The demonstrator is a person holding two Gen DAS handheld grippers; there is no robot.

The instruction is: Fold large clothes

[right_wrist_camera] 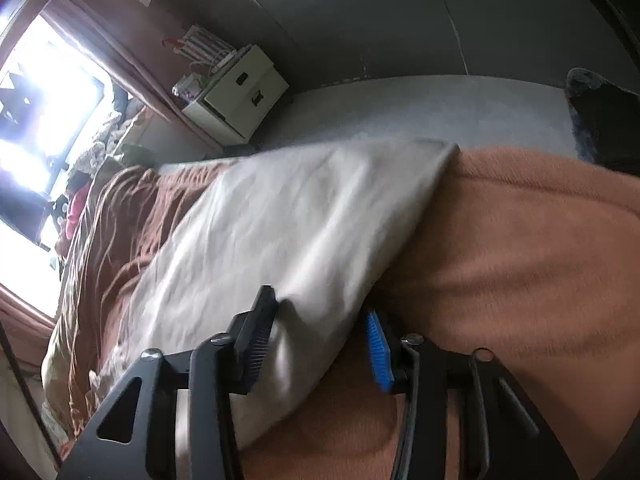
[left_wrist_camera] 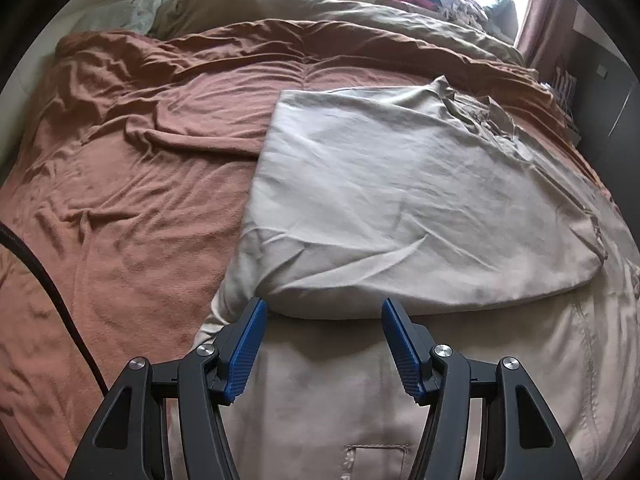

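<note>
A bed is being covered by a rust-brown blanket (left_wrist_camera: 132, 184), and a large beige garment (left_wrist_camera: 420, 200) is being spread across it, 1 part folded back over the rest. In the left wrist view, the left gripper (left_wrist_camera: 323, 312) is being held open just above the fold's near edge, nothing between its 2 jaws. In the blurred right wrist view, the garment's corner is being bracketed by the right gripper (right_wrist_camera: 320, 320); whether it is pinched cannot be told.
</note>
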